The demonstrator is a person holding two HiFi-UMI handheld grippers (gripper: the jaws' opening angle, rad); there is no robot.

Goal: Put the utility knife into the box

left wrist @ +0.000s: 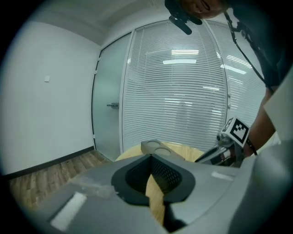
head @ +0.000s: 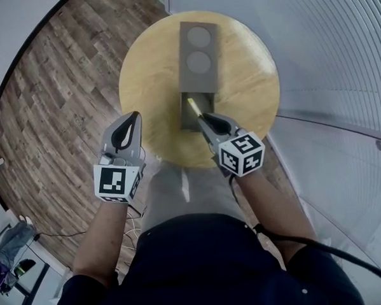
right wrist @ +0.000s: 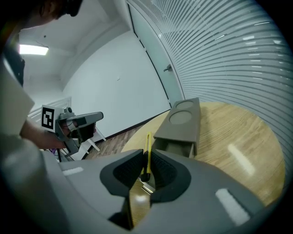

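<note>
R gripper (right wrist: 145, 160) is clamped on the yellow utility knife (right wrist: 149, 144), its far end over the box (right wrist: 182, 124) drawer. L gripper (left wrist: 150, 157): jaws together, empty.

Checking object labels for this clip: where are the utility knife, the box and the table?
utility knife (right wrist: 149, 141): right gripper view, on its yellow body.
box (head: 198, 47): head view, grey top between its two circles.
table (head: 250, 82): head view, bare wood right of box.

Round wooden tabletop (head: 250, 82), pale grain | brown plank floor (head: 54, 111) to its left | slatted blinds (head: 337, 39) behind glass on its right | frosted door (left wrist: 107, 114) with handle | white wall (left wrist: 46, 114) | black cable (head: 329, 253) lower right
</note>
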